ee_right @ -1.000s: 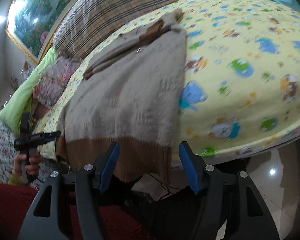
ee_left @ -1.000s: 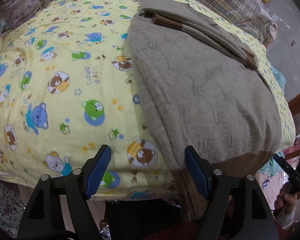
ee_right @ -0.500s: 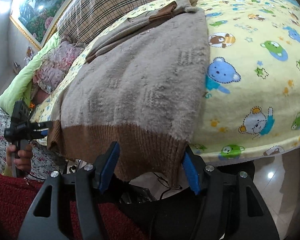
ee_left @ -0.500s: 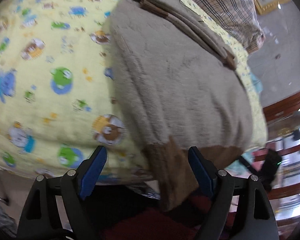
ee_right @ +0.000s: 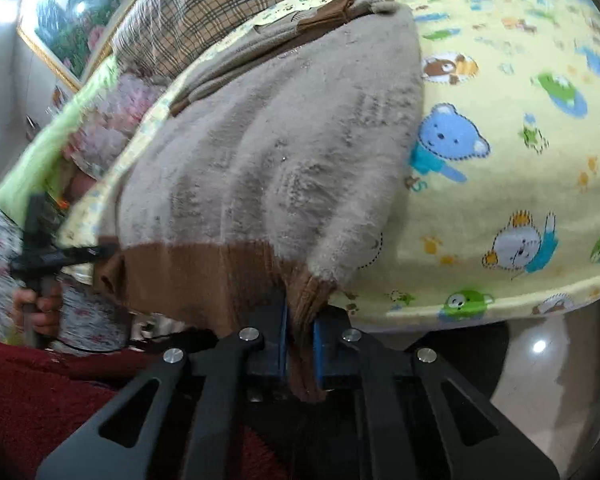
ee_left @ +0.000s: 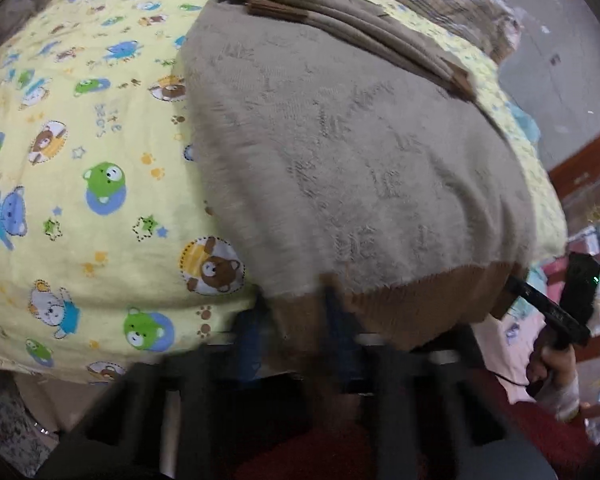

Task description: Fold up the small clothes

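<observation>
Nearest to us, our right gripper [ee_right: 300,344] is clamped on the brown ribbed hem [ee_right: 204,276] of the sweater [ee_right: 284,160], its blue pads [ee_right: 320,354] pressed together with a fold of hem squeezed between them at the sweater's near right corner. In the left wrist view our left gripper [ee_left: 296,340] is badly blurred; its blue pads [ee_left: 248,332] sit close on either side of the hem's near left corner, with brown knit between them, so it appears closed on the hem, though the blur keeps us from seeing the contact sharply.

The sweater, beige and fuzzy with a knitted pattern, lies flat on the yellow blanket [ee_left: 100,168], which is printed with cartoon bears. Its hem hangs over the blanket's near edge and its body runs away from us. At the far end the sleeves [ee_left: 340,20] are folded across the top, their brown cuffs showing.

In the left wrist view the other gripper [ee_left: 556,312] shows at the near right, just beside the hem's right corner, with a hand [ee_left: 556,376] on its handle. In the right wrist view the other gripper [ee_right: 56,256] shows at the near left, touching the hem's left corner.

Beyond the blanket lies a plaid cloth [ee_right: 220,4], and beyond that a framed painting [ee_right: 68,12] hangs on the far wall. A red cloth [ee_right: 40,392] lies below the grippers, near us.
</observation>
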`<state>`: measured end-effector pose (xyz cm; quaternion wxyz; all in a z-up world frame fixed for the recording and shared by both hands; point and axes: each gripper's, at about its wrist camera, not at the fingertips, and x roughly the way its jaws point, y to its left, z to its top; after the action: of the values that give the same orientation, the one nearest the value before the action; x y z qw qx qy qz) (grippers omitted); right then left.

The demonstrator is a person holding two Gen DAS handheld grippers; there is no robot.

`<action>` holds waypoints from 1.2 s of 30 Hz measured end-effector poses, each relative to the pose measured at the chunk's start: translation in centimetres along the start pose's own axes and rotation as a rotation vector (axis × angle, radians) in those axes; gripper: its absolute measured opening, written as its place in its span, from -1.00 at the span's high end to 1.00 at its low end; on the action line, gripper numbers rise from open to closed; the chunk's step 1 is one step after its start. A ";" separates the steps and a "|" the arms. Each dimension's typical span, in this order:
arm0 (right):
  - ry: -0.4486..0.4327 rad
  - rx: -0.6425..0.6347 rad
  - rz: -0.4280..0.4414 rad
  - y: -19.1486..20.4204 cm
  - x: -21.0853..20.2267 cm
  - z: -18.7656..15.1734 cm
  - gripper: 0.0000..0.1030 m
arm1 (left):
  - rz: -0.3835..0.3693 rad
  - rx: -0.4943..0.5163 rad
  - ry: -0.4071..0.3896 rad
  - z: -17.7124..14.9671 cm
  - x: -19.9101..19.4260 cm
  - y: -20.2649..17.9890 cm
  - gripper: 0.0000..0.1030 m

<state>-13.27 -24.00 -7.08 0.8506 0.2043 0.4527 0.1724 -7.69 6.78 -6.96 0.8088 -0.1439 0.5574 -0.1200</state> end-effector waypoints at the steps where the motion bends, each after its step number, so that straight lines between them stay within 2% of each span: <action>1: -0.006 0.005 0.048 0.0 -0.4 0.2 0.79 | -0.020 0.001 -0.007 -0.1 -0.3 0.2 0.78; 3: -0.035 0.013 0.137 0.2 -1.4 0.4 0.80 | -0.044 0.016 -0.034 -0.2 -0.9 0.5 0.83; 4: -0.070 0.023 0.219 0.3 -2.3 0.7 0.80 | -0.065 0.023 -0.061 -0.3 -1.6 0.7 0.84; 7: -0.160 0.046 0.370 0.2 -4.7 1.8 0.80 | -0.142 0.020 -0.136 -0.1 -3.6 1.2 0.84; 10: -0.234 0.068 0.454 -0.2 -6.5 3.1 0.80 | -0.206 0.005 -0.213 0.5 -5.5 1.7 0.84; 16: -0.329 0.080 0.544 -0.2 -8.0 6.4 0.80 | -0.327 -0.062 -0.348 3.0 -8.6 3.3 0.84; 19: -0.361 0.069 0.565 0.5 -7.8 8.3 0.80 | -0.367 -0.088 -0.398 5.5 -9.5 3.9 0.85; 24: -0.414 0.053 0.569 0.7 -7.7 12.1 0.80 | -0.353 -0.079 -0.446 10.3 -9.8 3.5 0.85; 31: -0.468 0.107 0.486 -0.7 -5.5 19.8 0.80 | -0.316 -0.050 -0.490 18.1 -8.8 2.9 0.86; 36: -0.476 0.160 0.438 -1.7 -2.7 25.3 0.80 | -0.292 -0.069 -0.490 24.4 -6.4 3.0 0.86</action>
<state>6.75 -31.59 6.77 0.8564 0.3976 0.1988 0.2626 12.97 14.29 5.71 0.8883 -0.2748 0.3222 -0.1778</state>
